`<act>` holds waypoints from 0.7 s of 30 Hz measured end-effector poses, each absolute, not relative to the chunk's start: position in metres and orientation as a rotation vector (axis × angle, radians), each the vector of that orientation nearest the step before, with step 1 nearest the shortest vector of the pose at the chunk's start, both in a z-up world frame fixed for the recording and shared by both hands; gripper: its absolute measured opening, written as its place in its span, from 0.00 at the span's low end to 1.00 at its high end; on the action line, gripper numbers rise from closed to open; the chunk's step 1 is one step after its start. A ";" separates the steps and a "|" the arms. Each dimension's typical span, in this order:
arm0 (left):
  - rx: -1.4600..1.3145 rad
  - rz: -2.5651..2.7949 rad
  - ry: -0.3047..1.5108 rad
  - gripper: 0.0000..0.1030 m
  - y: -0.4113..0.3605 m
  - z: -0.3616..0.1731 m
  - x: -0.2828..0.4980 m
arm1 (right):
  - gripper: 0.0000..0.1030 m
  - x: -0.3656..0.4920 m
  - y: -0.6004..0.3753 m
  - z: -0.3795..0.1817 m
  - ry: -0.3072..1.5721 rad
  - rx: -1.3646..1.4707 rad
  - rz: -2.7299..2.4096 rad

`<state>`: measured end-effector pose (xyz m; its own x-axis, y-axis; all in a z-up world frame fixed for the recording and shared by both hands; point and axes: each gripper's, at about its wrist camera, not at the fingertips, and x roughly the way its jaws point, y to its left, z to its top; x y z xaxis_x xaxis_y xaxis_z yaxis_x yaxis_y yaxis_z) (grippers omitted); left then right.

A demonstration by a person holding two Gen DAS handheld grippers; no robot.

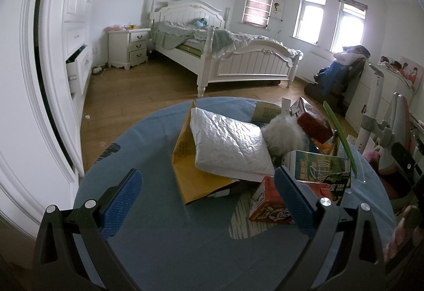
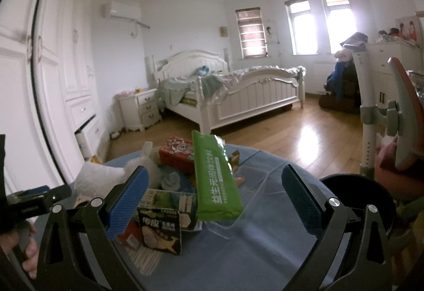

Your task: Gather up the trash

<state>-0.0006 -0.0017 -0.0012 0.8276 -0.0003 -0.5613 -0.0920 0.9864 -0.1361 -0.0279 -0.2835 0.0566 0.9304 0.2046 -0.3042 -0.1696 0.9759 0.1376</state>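
Note:
A pile of trash lies on a round table with a blue cloth point(image 1: 164, 243). In the left wrist view I see a silver padded mailer point(image 1: 230, 144) on a yellow envelope point(image 1: 188, 171), a red carton point(image 1: 270, 203), a green milk carton point(image 1: 322, 175) and white fluff point(image 1: 286, 136). My left gripper point(image 1: 209, 201) is open, just short of the pile. In the right wrist view a green sachet point(image 2: 216, 177) stands up from a clear tray point(image 2: 254, 201), beside a dark snack packet point(image 2: 161, 231) and a red box point(image 2: 177, 152). My right gripper point(image 2: 212, 201) is open around them, touching nothing.
A black bin point(image 2: 357, 201) sits at the table's right edge. A white bed point(image 1: 225, 52), a nightstand point(image 1: 129, 47) and a wardrobe with an open drawer point(image 1: 76, 66) stand behind. A chair point(image 2: 402, 116) and a desk are at the right.

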 end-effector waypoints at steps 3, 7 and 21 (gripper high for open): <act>-0.160 0.049 0.595 0.95 -0.002 -0.002 0.000 | 0.96 -0.028 -0.283 0.057 0.321 0.109 0.192; -0.161 0.049 0.595 0.95 -0.003 -0.004 0.000 | 0.96 -0.028 -0.283 0.057 0.321 0.108 0.192; -0.166 0.044 0.595 0.95 -0.008 -0.009 0.001 | 0.96 -0.025 -0.276 0.053 0.323 0.083 0.188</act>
<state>0.0010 -0.0080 -0.0093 0.8275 -0.0064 -0.5614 -0.0895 0.9857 -0.1431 -0.0250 -0.2758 0.0531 0.9309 0.1963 -0.3079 -0.1699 0.9792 0.1107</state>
